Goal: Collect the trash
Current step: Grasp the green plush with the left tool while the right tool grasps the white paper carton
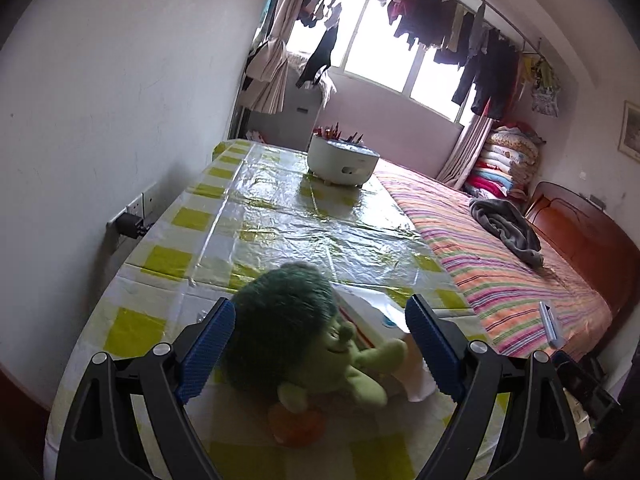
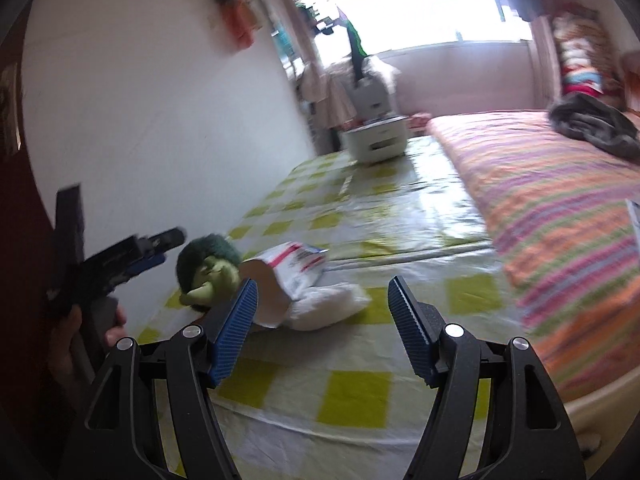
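We've got a table point(image 1: 280, 216) in yellow-checked plastic sheeting, jammed between a white wall and a striped bed point(image 1: 500, 264). Our left gripper point(image 1: 320, 344) is spread wide, gripping nothing, with a green plush doll point(image 1: 296, 344) lying between its fingers. The trash, an empty torn package point(image 2: 292, 268) on a white crumpled wad point(image 2: 328, 304), sits just past our right gripper point(image 2: 322, 320), also released. A white pot point(image 1: 342, 162) sits far ahead, laundry over the window.

left claw point(image 1: 320, 344), right claw point(image 2: 322, 330): black frames, ribbed blue pads, silver pivot screws; hand point(image 2: 80, 332) blurred, perhaps bare.
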A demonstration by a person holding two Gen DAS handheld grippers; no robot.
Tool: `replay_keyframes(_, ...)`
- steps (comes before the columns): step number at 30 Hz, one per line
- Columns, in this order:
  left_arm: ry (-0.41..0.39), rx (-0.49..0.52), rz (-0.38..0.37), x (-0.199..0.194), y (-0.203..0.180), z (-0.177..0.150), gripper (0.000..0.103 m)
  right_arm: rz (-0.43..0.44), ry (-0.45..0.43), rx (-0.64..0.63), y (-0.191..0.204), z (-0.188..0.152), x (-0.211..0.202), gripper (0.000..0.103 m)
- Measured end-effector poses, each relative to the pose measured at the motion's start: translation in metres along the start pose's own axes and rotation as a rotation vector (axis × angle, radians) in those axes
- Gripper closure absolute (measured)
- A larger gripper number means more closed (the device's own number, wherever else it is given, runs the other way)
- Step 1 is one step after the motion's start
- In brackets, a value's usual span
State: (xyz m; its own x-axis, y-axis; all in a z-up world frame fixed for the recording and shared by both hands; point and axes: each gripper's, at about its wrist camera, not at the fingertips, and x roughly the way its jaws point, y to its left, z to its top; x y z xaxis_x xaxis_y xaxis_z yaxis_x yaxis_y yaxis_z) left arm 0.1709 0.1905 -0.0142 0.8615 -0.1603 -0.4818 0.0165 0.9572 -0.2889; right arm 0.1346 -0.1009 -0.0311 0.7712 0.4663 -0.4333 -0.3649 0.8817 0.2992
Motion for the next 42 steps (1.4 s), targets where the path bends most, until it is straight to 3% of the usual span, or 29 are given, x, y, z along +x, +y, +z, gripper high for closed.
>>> replay_keyframes(7,0.057,-0.030,-0.009,0.020,0.020,0.005,0.018,0.075,0.106,-0.222,0.055,0.000,0.057,0.030)
replay_keyframes(13,0.095,-0.080,-0.030,0.034,0.036,0.008,0.018,0.029,0.182,-0.425,0.083,-0.004,0.098,0.027)
replay_keyframes(19,0.132,-0.088,-0.066,0.043,0.034,0.008,0.018,-0.030,0.233,-0.512,0.087,-0.003,0.134,0.027)
replay_keyframes(23,0.150,-0.084,-0.062,0.051,0.032,0.007,0.018,-0.047,0.260,-0.521,0.082,-0.001,0.153,0.029)
replay_keyframes(26,0.155,-0.077,-0.053,0.056,0.032,0.006,0.018,-0.027,0.290,-0.487,0.075,-0.002,0.163,0.051)
replay_keyframes(35,0.139,-0.065,-0.051,0.060,0.033,0.004,0.019,0.037,0.279,-0.403,0.062,0.002,0.147,0.065)
replay_keyframes(36,0.137,-0.056,-0.049,0.060,0.031,0.004,0.021,0.037,0.269,-0.399,0.061,0.004,0.143,0.065)
replay_keyframes(38,0.133,-0.016,-0.012,0.061,0.027,0.002,0.036,0.044,0.255,-0.377,0.057,0.008,0.135,0.065)
replay_keyframes(42,0.132,-0.013,-0.022,0.060,0.028,0.002,0.044,0.054,0.215,-0.309,0.046,0.018,0.117,0.065)
